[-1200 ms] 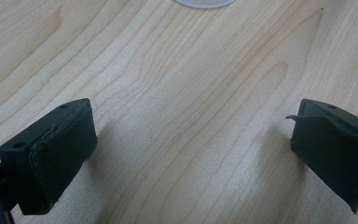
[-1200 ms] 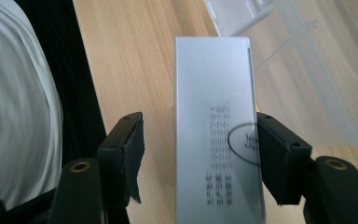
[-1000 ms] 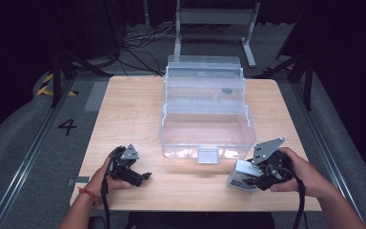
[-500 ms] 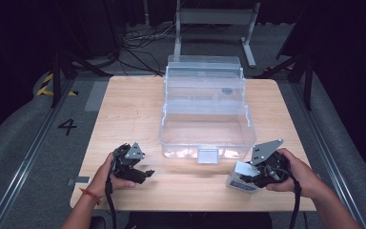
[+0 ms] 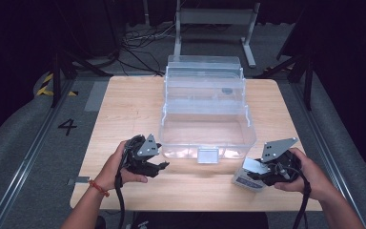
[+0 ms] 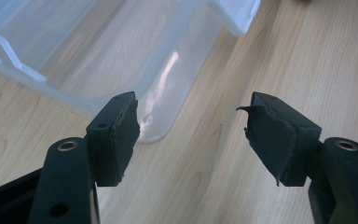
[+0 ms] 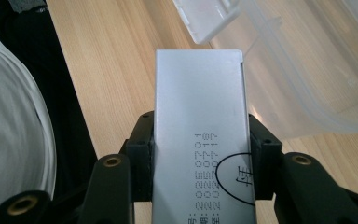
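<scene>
My right gripper (image 5: 256,172) sits at the table's front right, shut on a flat silver box (image 5: 249,174). In the right gripper view the silver box (image 7: 198,116), printed with dark digits, is clamped between both pads of the right gripper (image 7: 200,151), whose jaws have just been closing on it. My left gripper (image 5: 159,167) hovers at the front left, just before the clear plastic container (image 5: 205,143). The left gripper (image 6: 193,135) is open with nothing between its worn pads; its jaws have just been closing. Below it lies a corner of the container (image 6: 74,56).
The wooden table (image 5: 124,109) carries the tall clear container in its middle, with a latch tab (image 5: 208,155) at the front. Black floor, cables and a metal stand (image 5: 214,19) lie beyond the far edge. The container's latch tab (image 7: 209,18) lies just ahead of the silver box.
The left hand has lifted its gripper off the table and moved it slightly toward the container. The right gripper stays in place with the silver box.
</scene>
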The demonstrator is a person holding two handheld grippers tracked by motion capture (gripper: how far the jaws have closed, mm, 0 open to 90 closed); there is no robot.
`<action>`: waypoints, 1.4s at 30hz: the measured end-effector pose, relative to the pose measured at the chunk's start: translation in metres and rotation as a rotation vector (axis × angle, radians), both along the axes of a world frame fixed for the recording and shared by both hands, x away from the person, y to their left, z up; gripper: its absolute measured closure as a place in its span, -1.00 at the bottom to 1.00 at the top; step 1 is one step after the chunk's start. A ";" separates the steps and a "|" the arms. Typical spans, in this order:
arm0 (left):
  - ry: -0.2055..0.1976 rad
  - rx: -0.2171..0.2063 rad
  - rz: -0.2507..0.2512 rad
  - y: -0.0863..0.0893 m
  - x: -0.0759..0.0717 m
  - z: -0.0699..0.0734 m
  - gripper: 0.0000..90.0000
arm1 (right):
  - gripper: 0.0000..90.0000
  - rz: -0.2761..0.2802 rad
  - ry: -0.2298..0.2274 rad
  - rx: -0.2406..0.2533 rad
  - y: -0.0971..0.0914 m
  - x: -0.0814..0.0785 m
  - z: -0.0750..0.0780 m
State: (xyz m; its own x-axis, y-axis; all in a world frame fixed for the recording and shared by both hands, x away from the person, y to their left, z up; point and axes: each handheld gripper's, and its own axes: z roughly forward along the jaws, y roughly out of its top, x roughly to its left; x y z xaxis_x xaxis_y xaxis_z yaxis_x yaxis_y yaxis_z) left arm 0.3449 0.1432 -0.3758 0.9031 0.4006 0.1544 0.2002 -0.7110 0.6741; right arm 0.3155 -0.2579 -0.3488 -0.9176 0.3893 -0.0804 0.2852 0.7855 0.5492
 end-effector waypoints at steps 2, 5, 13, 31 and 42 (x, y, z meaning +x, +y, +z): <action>-0.005 -0.017 -0.001 -0.004 0.003 0.005 -0.22 | 0.23 -0.011 0.004 0.010 -0.003 0.000 0.002; -0.005 -0.019 -0.018 -0.013 0.010 0.011 -0.19 | 0.23 -0.026 0.004 0.019 -0.009 0.001 0.005; 0.015 0.011 -0.060 -0.034 0.031 0.010 -0.05 | 0.23 -0.062 -0.014 0.039 -0.019 0.000 0.015; 0.098 0.074 -0.109 -0.045 0.064 -0.020 0.32 | 0.23 -0.131 -0.080 0.070 -0.023 0.004 0.050; 0.099 0.038 -0.106 -0.039 0.065 -0.020 0.42 | 0.23 -0.131 -0.109 0.083 -0.024 0.007 0.065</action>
